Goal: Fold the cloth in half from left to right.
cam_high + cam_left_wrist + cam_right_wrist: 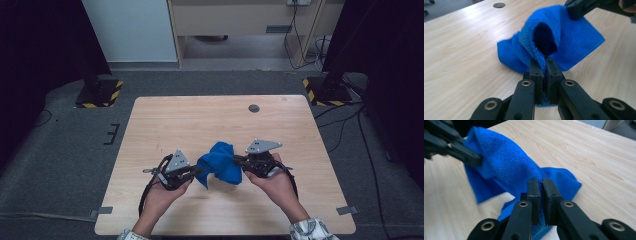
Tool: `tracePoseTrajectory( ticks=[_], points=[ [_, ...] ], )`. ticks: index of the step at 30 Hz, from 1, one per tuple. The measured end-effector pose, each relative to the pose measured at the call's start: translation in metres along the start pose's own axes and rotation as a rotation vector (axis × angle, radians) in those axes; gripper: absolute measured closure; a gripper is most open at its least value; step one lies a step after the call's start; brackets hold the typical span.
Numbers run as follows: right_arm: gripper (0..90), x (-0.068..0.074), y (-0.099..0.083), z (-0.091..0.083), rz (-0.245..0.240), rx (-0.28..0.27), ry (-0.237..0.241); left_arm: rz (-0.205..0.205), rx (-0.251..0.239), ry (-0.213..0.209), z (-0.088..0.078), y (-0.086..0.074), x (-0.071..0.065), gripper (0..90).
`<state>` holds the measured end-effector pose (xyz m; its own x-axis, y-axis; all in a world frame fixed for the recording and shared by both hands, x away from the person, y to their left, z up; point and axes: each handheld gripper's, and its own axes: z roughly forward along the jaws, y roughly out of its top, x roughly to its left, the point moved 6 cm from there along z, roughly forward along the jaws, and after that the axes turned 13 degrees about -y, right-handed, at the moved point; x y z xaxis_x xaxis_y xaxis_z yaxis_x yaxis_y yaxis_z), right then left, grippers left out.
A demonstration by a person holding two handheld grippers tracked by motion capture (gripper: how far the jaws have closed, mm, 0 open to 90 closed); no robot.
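Observation:
A blue cloth (220, 162) hangs bunched between my two grippers just above the wooden table (200, 120). My left gripper (198, 173) is shut on the cloth's left edge; in the left gripper view its jaws (543, 63) pinch a fold of the cloth (574, 37), with the other gripper (579, 8) gripping the top right. My right gripper (236, 160) is shut on the right side; in the right gripper view the jaws (540, 182) clamp the cloth (506, 160), and the left gripper (474, 158) holds its far corner. Part of the cloth trails onto the tabletop.
A round dark hole (254, 108) sits near the table's far edge. Two stands with yellow-black striped bases (100, 95) (325, 92) flank the table's far corners. Cables (350, 125) run over the grey floor at the right. Grey tape tabs (347, 210) mark the front corners.

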<state>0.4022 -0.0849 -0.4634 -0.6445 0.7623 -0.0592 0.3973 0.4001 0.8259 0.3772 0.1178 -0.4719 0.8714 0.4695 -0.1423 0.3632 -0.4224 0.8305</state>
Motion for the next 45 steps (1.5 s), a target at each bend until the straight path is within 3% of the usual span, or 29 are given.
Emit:
tracePoseTrajectory(
  ticks=[3,5,9,14,17,20,22,26,29,31,33,38,41,45],
  points=[
    [84.1,-0.012,-0.006,0.013,0.058,0.011,0.014,-0.024,0.044,-0.002,0.008,0.007,0.014,86.2],
    [83.6,-0.024,-0.017,0.024,0.101,0.042,0.012,-0.062,0.069,-0.018,0.019,0.009,0.026,86.2],
    [81.8,-0.042,-0.041,0.047,0.126,0.106,-0.01,-0.096,0.127,-0.03,0.047,0.006,0.046,84.0],
    [80.6,-0.053,-0.055,0.061,0.13,0.159,-0.034,-0.125,0.147,-0.015,0.076,-0.003,0.064,83.3],
    [80.6,-0.058,-0.06,0.07,0.129,0.179,-0.045,-0.146,0.14,-0.001,0.085,-0.008,0.07,83.2],
    [76.1,-0.058,-0.063,0.076,0.127,0.198,-0.049,-0.155,0.114,0.0,0.089,-0.012,0.07,80.4],
    [70.1,-0.057,-0.063,0.076,0.126,0.196,-0.054,-0.135,0.096,0.02,0.088,-0.013,0.068,71.9],
    [54.9,-0.055,-0.056,0.064,0.122,0.162,-0.07,-0.143,0.044,0.07,0.081,-0.013,0.069,50.7],
    [45.7,-0.054,-0.053,0.054,0.119,0.141,-0.092,-0.165,0.008,0.072,0.075,-0.013,0.067,45.1],
    [42.9,-0.052,-0.053,0.047,0.117,0.126,-0.099,-0.158,0.0,0.082,0.072,-0.013,0.064,40.0],
    [44.0,-0.049,-0.055,0.042,0.119,0.118,-0.098,-0.153,-0.01,0.091,0.071,-0.013,0.062,37.7],
    [60.2,-0.035,-0.063,0.033,0.091,0.103,-0.066,-0.164,0.006,0.092,0.076,-0.016,0.059,36.0],
    [68.0,-0.029,-0.066,0.033,0.071,0.095,-0.049,-0.139,0.028,0.1,0.08,-0.018,0.056,35.1],
    [68.8,-0.02,-0.07,0.037,0.058,0.097,-0.03,-0.143,0.022,0.12,0.079,-0.02,0.059,36.9]
  ],
)
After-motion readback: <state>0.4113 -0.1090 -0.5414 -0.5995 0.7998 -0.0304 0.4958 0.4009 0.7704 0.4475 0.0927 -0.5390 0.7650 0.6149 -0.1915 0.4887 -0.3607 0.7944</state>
